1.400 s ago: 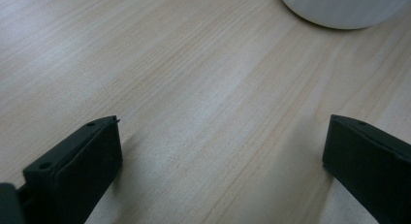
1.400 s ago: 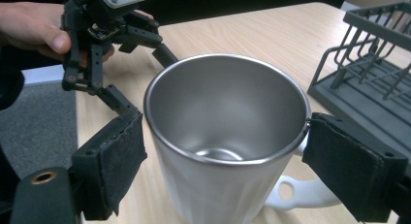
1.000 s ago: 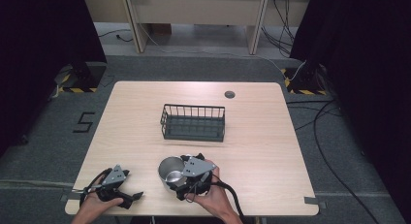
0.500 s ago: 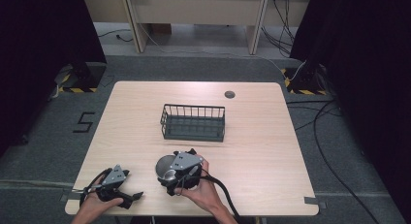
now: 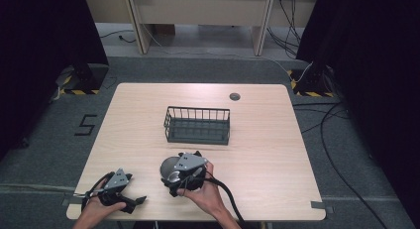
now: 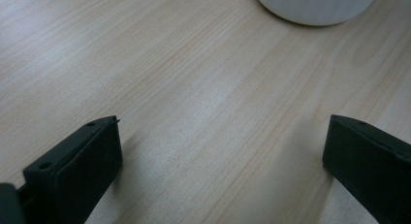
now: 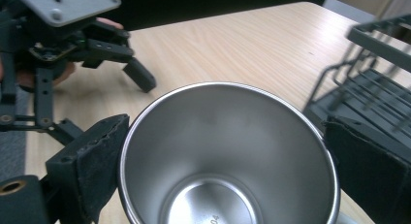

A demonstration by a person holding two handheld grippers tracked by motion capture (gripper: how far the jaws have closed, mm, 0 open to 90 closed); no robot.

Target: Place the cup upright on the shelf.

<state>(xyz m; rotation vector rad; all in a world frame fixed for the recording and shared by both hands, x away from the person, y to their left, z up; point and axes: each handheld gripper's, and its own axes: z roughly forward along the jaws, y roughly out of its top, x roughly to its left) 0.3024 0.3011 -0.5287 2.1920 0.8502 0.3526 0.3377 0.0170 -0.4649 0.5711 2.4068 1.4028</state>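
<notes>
Wood-topped table [image 5: 257, 140] first: one of them, pale and rectangular, with one small dark round cap [image 5: 235, 96] set into it near the far edge. One black wire basket [image 5: 198, 126] stands at the middle of the table, open side up, nothing visible inside it.

Two grippers come next, one in each of the person's hands at the near edge. The right gripper [image 7: 228, 161] sits just nearer than the basket, and its two black jaws stand on either side of one stainless steel cup [image 7: 228, 156], each against the cup's rim. The cup is upright, mouth open toward that gripper's camera, and bare inside. In the high view the cup [image 5: 170, 165] shows as a round grey rim beside the right hand [image 5: 205, 194].

The left gripper [image 5: 126, 199] rests low at the near left corner, well apart from the cup. Its jaws [image 6: 223, 151] are spread wide over bare wood, with nothing between them.
</notes>
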